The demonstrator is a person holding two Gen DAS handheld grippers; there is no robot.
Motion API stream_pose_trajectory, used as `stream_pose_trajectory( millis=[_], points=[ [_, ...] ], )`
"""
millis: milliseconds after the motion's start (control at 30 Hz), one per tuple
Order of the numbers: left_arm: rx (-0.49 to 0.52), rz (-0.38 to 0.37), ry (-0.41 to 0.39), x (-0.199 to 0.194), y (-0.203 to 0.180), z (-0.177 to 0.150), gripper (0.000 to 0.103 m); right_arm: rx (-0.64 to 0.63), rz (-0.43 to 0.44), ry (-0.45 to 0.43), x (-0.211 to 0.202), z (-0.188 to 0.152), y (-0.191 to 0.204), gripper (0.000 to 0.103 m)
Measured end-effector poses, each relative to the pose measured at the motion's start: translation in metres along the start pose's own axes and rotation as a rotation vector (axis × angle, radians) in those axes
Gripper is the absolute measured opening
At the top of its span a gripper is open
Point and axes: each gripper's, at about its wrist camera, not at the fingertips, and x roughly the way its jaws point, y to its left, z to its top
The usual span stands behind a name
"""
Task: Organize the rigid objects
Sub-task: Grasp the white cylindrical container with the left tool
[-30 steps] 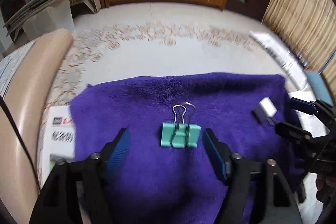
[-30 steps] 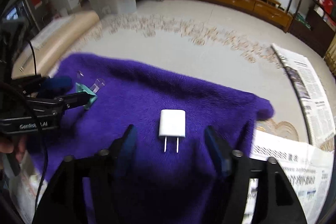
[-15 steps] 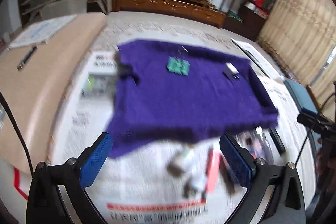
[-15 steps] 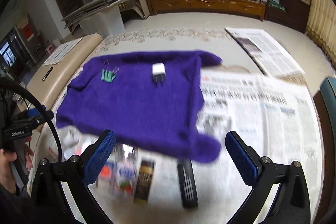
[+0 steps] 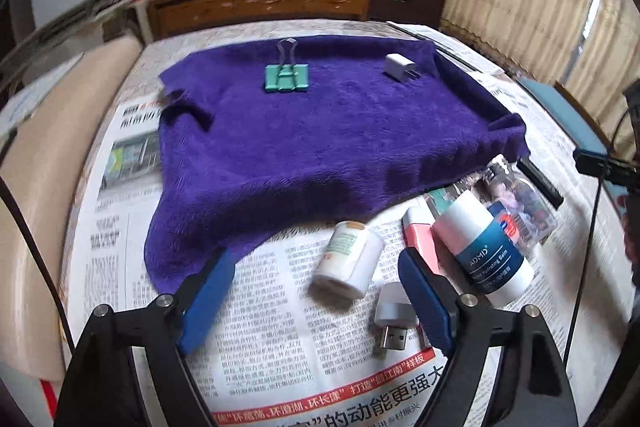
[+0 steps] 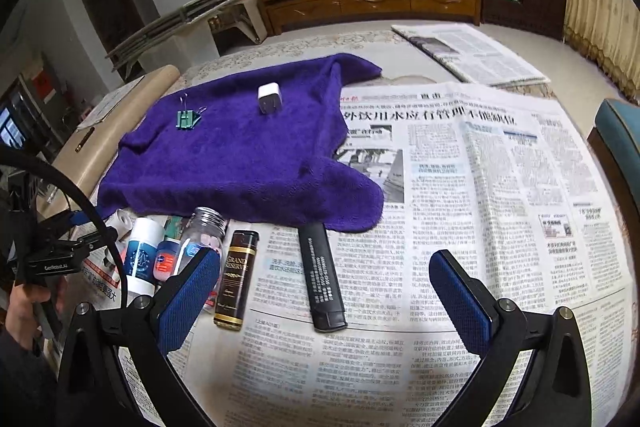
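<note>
Small items on a purple towel and newspaper, both tongs empty above them.

A teal binder clip [image 5: 287, 77] and a white charger plug [image 5: 400, 67] lie apart on the purple towel [image 5: 320, 147]; nearer, on newspaper [image 6: 480, 187], lie a white pill bottle [image 5: 348, 269], a blue-and-white balm tube [image 5: 486, 247], a clear jar [image 6: 204, 233], a brown lighter [image 6: 236, 279] and a black lighter [image 6: 322, 279]. The left tongs [image 5: 316, 297] are closing around the pill bottle, pads clear of it; the right tongs [image 6: 324, 301] stand spread wide over the lighters.
</note>
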Motion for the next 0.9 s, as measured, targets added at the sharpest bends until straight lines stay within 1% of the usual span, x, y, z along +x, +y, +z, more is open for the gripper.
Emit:
stream_pose_trajectory(
  millis=[67,167,233,300,400,433,467,500,533,633,733,900],
  points=[
    [0.042,-0.010,-0.009,0.001,-0.004,0.001,0.070,0.002,-0.002,0.018,0.004,-0.003,-0.003,0.103],
    [0.100,-0.022,-0.006,0.001,-0.008,0.003,0.063,-0.007,-0.013,0.022,0.005,-0.005,-0.003,0.103],
    [0.143,-0.038,0.000,0.001,-0.011,0.004,0.063,-0.007,0.002,0.020,0.004,-0.005,-0.002,0.103],
    [0.177,-0.035,0.002,-0.001,-0.013,0.003,0.063,-0.014,0.004,0.019,0.002,-0.006,-0.002,0.103],
    [0.237,-0.045,0.004,-0.007,-0.018,-0.001,0.058,-0.026,0.005,0.030,0.003,-0.007,0.000,0.103],
    [0.261,-0.051,0.008,-0.008,-0.020,-0.001,0.047,-0.027,0.007,0.035,0.004,-0.008,0.001,0.103],
    [0.275,-0.039,0.004,-0.008,-0.022,-0.001,0.042,-0.030,0.008,0.039,0.005,-0.008,0.002,0.103],
    [0.284,-0.025,0.015,-0.006,-0.023,-0.001,0.042,-0.034,0.010,0.043,0.005,-0.009,0.004,0.103],
    [0.282,-0.022,0.028,-0.002,-0.024,0.000,0.037,-0.037,0.011,0.044,0.005,-0.009,0.005,0.103],
    [0.251,-0.061,0.043,0.002,-0.022,-0.001,0.034,-0.048,0.016,0.049,0.007,-0.010,0.009,0.103],
    [0.269,-0.047,0.049,0.002,-0.026,-0.002,0.029,-0.054,0.013,0.058,0.009,-0.012,0.010,0.103],
    [0.233,-0.048,0.048,0.004,-0.025,-0.003,0.028,-0.050,0.009,0.064,0.011,-0.013,0.009,0.103]
  ],
)
